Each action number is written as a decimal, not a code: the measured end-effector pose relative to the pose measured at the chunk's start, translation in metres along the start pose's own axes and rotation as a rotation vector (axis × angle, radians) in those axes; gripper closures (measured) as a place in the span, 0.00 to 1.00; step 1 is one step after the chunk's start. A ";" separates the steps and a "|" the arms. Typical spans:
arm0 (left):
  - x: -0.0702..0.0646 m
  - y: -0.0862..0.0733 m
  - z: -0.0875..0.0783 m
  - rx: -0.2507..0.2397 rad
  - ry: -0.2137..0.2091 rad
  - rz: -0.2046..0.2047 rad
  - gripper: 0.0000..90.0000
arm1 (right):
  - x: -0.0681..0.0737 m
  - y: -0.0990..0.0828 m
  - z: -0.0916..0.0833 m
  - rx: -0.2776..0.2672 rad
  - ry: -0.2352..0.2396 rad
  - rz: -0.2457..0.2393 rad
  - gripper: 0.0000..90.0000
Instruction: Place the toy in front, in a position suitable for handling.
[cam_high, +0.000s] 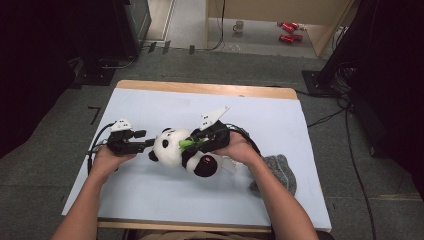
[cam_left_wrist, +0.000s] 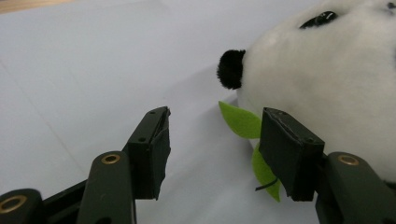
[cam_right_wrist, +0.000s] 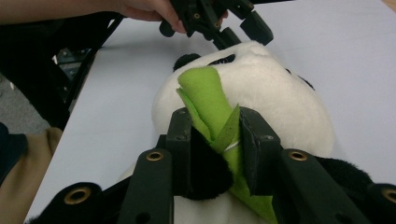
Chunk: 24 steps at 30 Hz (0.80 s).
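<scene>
Bare forearms, no sleeves; black left gripper (cam_high: 146, 143), right gripper (cam_high: 192, 141); brass-ringed screws, grey triangular top plates, black cables.

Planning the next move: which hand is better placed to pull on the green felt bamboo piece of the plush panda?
Right. Its tongs already straddle the green felt bamboo stalk on the black-and-white plush panda; the left tongs stand open beside its head.
</scene>
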<state>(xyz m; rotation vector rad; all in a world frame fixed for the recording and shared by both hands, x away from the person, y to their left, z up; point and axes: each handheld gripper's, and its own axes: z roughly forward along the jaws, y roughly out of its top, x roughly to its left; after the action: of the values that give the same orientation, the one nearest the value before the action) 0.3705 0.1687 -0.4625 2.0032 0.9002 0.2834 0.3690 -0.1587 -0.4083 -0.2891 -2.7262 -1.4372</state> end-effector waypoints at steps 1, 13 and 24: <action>-0.001 0.000 0.000 -0.001 -0.004 0.000 0.48 | 0.000 0.000 0.000 0.000 0.000 0.000 0.75; -0.002 0.003 -0.003 -0.007 -0.019 -0.003 0.48 | 0.007 0.008 -0.016 -0.041 -0.049 0.051 0.61; -0.006 0.008 -0.008 -0.011 -0.064 0.006 0.49 | 0.005 -0.001 -0.049 -0.062 -0.157 0.105 0.55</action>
<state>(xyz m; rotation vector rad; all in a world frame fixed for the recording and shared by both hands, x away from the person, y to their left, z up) 0.3659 0.1667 -0.4501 1.9940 0.8506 0.2253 0.3612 -0.1994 -0.3807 -0.5623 -2.7403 -1.5342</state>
